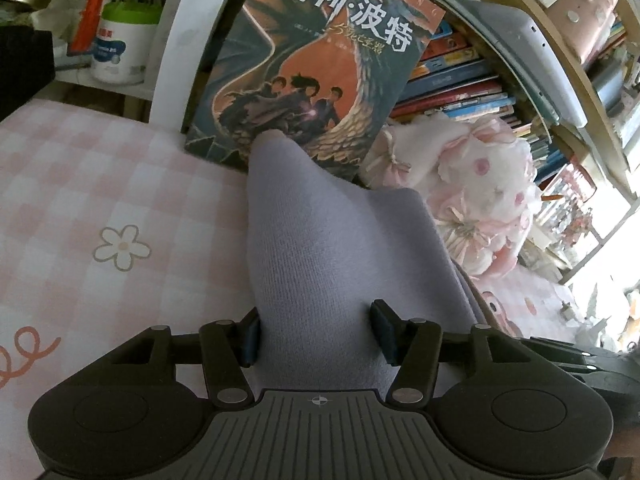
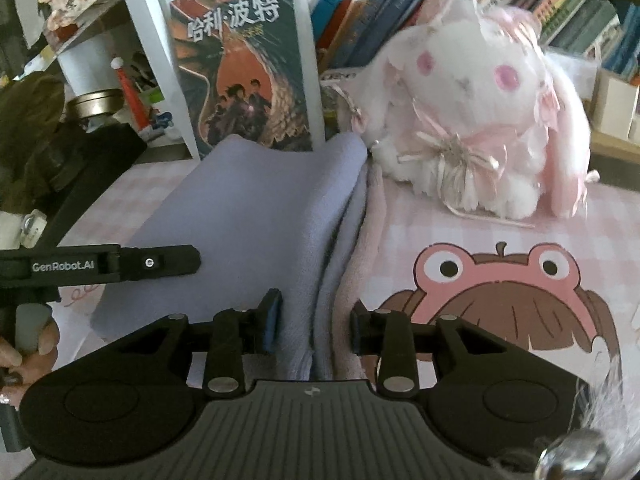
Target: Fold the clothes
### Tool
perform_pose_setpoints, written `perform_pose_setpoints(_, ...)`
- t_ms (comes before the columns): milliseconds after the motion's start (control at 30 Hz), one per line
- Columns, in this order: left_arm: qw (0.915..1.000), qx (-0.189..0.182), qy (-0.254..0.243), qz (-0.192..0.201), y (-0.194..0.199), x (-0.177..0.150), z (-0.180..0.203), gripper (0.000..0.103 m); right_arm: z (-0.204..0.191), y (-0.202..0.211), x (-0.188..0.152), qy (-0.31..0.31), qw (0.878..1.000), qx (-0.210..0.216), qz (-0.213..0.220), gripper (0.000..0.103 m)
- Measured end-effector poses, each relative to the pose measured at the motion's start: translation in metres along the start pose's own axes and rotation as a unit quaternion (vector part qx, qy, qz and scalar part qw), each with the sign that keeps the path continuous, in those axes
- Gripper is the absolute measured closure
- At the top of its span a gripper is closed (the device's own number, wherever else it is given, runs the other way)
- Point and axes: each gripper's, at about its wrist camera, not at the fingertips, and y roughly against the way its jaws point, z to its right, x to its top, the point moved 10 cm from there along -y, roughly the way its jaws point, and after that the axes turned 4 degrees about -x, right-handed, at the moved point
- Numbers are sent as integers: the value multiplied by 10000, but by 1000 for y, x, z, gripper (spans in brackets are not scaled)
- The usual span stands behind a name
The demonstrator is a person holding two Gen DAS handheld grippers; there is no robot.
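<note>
A folded lavender garment (image 1: 320, 248) lies on the pink checked bed sheet (image 1: 100, 200). It runs from my left gripper (image 1: 318, 334) toward a book. That gripper is open, and the cloth fills the wide gap between its fingers. In the right wrist view the garment (image 2: 248, 208) shows a lavender top layer with a pinkish layer along its right edge. My right gripper (image 2: 316, 324) is open, and that right edge lies between its fingers. The left gripper's finger (image 2: 168, 261) reaches in over the cloth's left side.
A book (image 2: 248, 80) leans upright against a white frame just beyond the garment. A white and pink plush rabbit (image 2: 472, 100) sits to its right. Behind are shelves of books (image 1: 460, 80). A frog cartoon (image 2: 496, 280) is printed on the sheet. A hand (image 2: 24, 352) holds the left gripper.
</note>
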Motion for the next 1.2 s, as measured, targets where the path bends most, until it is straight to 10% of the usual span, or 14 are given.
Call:
perform_pose_setpoints(433, 9928, 726, -846, 442, 37, 0, 23, 28, 7, 36, 5, -158, 9989, -303, 324, 28)
perform_pose_setpoints(1200, 9750, 1537, -1527, 503, 89, -64, 55, 4, 11, 98, -75, -85, 9912, -1272, 359, 8)
